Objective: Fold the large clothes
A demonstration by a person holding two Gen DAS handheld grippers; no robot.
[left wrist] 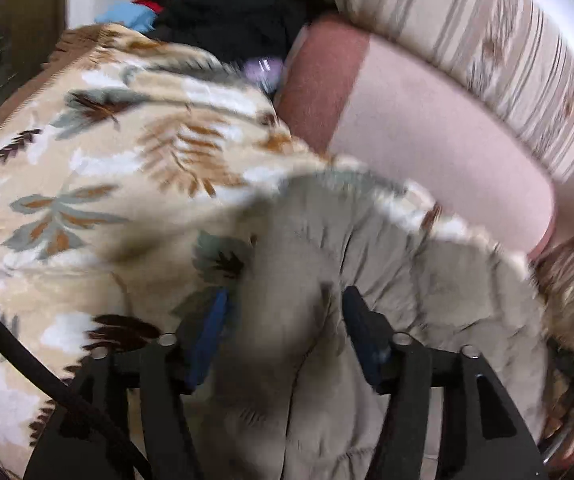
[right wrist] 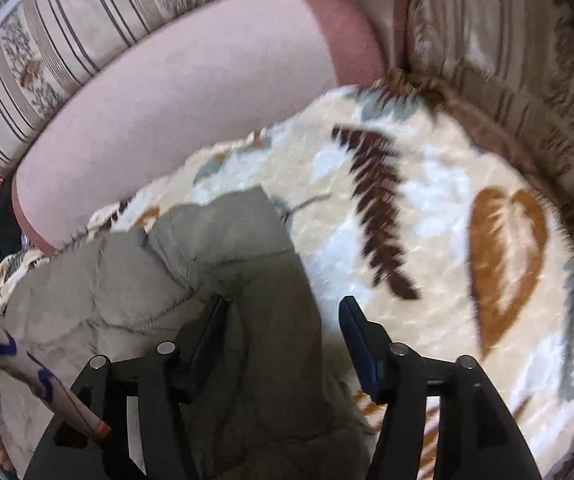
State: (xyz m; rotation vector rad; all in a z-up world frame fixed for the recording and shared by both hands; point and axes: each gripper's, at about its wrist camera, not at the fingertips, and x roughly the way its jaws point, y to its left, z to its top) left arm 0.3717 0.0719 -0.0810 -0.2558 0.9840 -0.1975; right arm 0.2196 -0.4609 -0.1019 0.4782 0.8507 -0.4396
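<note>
Left gripper (left wrist: 283,300): jaws apart, fingers either side of a raised fold of the grey quilted garment (left wrist: 367,280), pads not pressing it as far as I can see. Frame is blurred, so contact at the left pad is unclear. Right gripper (right wrist: 283,308): jaws apart too, left finger over the garment's edge (right wrist: 191,264), right finger over the leaf-print blanket (right wrist: 447,216); nothing pinched. The garment lies rumpled on the blanket, which covers the sofa seat. Behind it I see a pink bolster cushion (left wrist: 439,136) against the striped sofa back (left wrist: 487,40). In the left wrist view, a heap of dark, red and blue clothes (left wrist: 223,12) sits at the far end of the seat. A black cable (left wrist: 27,372) runs across that view's lower left.
</note>
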